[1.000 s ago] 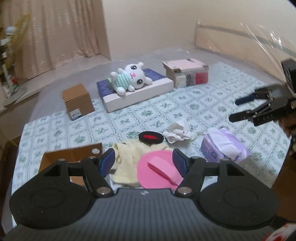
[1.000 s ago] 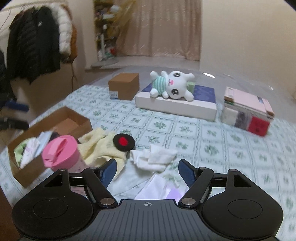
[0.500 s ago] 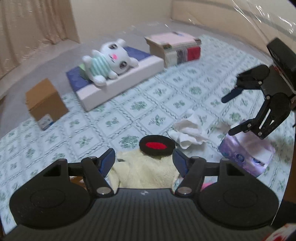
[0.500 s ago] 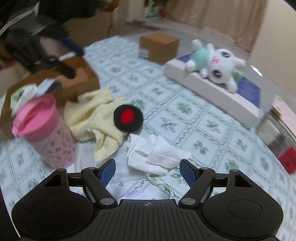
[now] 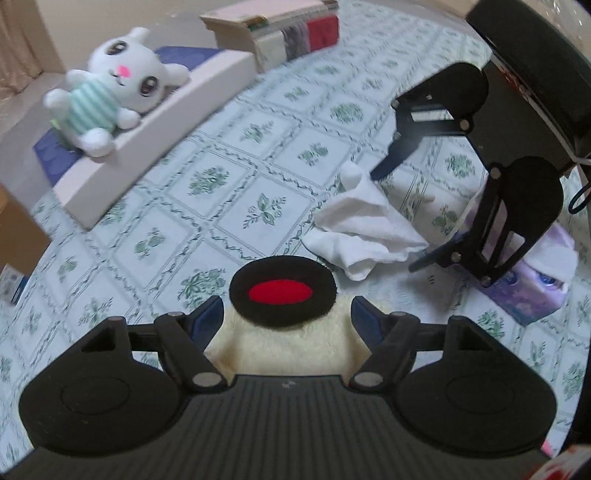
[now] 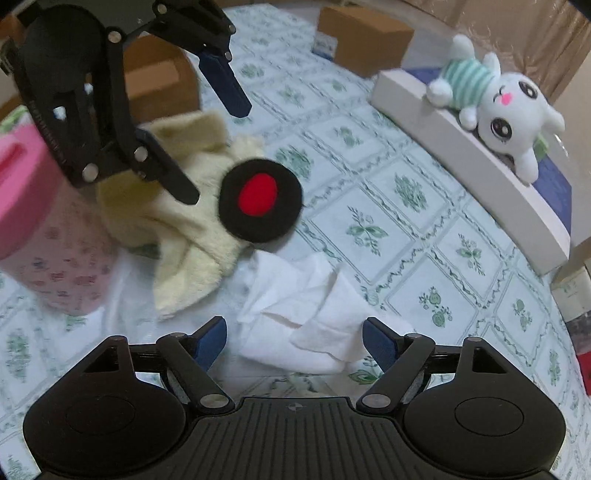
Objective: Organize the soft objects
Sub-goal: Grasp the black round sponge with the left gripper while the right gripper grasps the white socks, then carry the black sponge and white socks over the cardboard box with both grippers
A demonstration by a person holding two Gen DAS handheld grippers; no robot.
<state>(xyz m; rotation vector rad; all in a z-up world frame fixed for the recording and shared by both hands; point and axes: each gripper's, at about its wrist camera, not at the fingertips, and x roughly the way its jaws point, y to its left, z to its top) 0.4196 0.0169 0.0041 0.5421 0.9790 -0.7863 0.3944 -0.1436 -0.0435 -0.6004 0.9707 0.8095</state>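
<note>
On the green-patterned sheet lies a cream fleece cloth [image 5: 288, 354] with a black round pad with a red centre [image 5: 282, 295] on its edge. My left gripper [image 5: 286, 314] points down over them. Its jaws are opening, with cloth and pad between the fingertips and nothing pressed. In the right wrist view, the left gripper [image 6: 210, 146] hangs above the cream cloth [image 6: 184, 229] beside the pad [image 6: 260, 199]. A crumpled white cloth [image 6: 303, 306] lies between the fingers of my right gripper [image 6: 293, 332]. Those jaws are also opening and grip nothing. The left wrist view shows the right gripper [image 5: 400, 218] over this white cloth [image 5: 365, 229].
A white plush bunny [image 5: 110, 99] rests on a flat white box [image 5: 147, 140], with stacked books [image 5: 277, 33] behind it. A purple tissue pack [image 5: 535, 291] sits at the right. A pink cup [image 6: 33, 206], an open cardboard box [image 6: 159, 81] and a closed one [image 6: 365, 33] stand nearby.
Both grippers have dropped and tilted down toward the sheet, the left over the cream cloth and pad, the right over the white cloth. Both pairs of jaws have spread wider.
</note>
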